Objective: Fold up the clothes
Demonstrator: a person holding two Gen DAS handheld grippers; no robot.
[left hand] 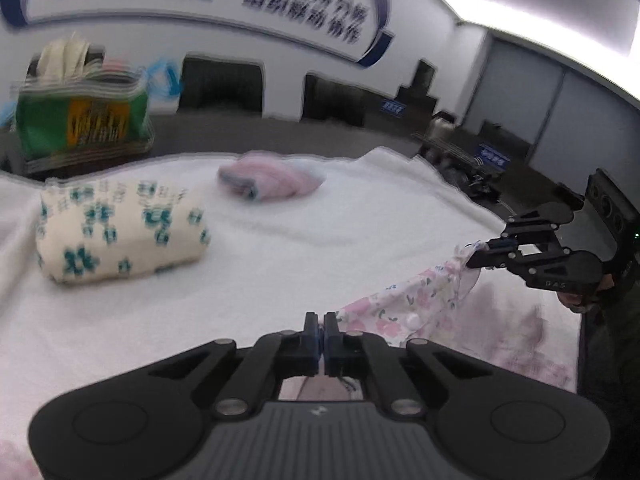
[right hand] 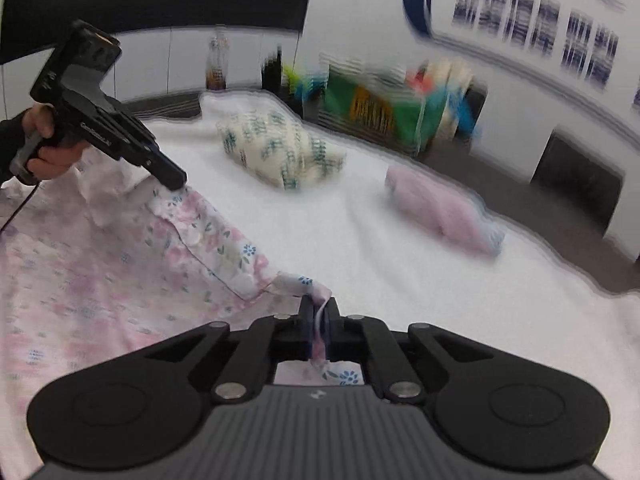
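A: Fabric pinched at two points. Left gripper [left hand: 322,326] has its blue pads pressed together on the near edge of the floral garment [right hand: 120,264]; right gripper [right hand: 319,312] is clamped on a bunched corner of the same cloth, a pink fold showing between its pads.

B: Where does the garment lie?

A: On the white towel-like cover [left hand: 280,248], near the person's side. The stretch between the two grippers is pulled up off the cover; the rest spreads flat behind, toward the left hand [right hand: 48,152].

B: Material?

A: Thin, light cloth, pale pink with small blue flowers and green leaves, a stitched seam and ruffled edge visible in the right wrist view. The cover is fuzzy, soft, with shallow wrinkles.

B: Room ahead?

A: Bare cover lies directly in front of both grippers. Farther on sits a cream bundle with teal flower print [left hand: 120,232], folded, rounded at the corners. Beyond it, well apart, a pink folded bundle [left hand: 272,180] with a blue edge. The cover's far edge drops to a dark grey floor.

B: Past the edge?

A: Green and orange bag [left hand: 84,120] stuffed with cloth, blurred. Behind it a white wall with blue lettering [left hand: 304,4], unreadable.
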